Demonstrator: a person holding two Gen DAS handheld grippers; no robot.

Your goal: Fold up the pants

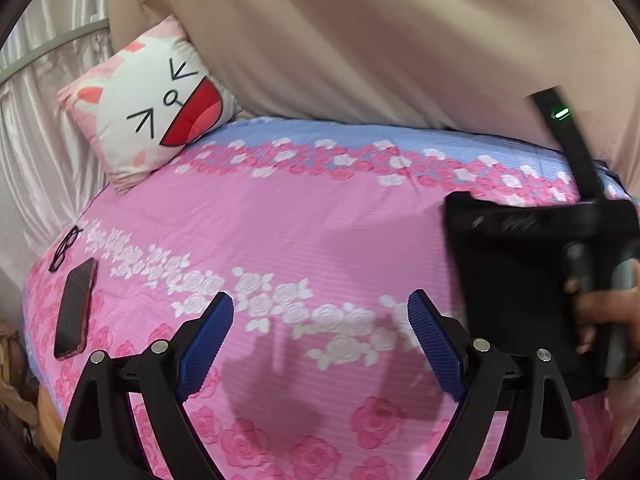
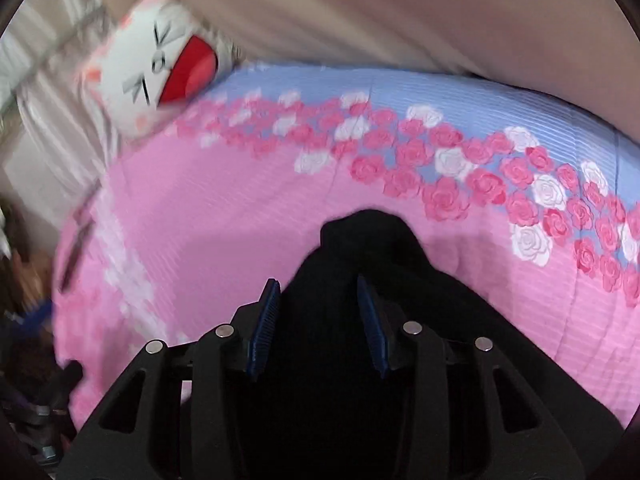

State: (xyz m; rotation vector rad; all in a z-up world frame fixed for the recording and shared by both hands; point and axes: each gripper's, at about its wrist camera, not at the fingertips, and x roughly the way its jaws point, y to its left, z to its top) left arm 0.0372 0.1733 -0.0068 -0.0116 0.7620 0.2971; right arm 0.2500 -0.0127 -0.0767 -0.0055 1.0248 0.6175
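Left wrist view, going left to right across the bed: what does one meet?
Glasses and phone at the left edge → cartoon cushion → the open left gripper over bare floral bedspread → the right gripper's black body, a hand holding it.

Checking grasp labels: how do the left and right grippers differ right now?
The left gripper has its fingers spread wide; the right gripper holds them much closer. The left has nothing between them, only the pink bedspread beyond; the right has the black pants filling the gap, though a firm pinch can't be confirmed. The left view is sharp; the right view is blurred. Shared: both have blue-padded fingers and angle down at the bedspread.
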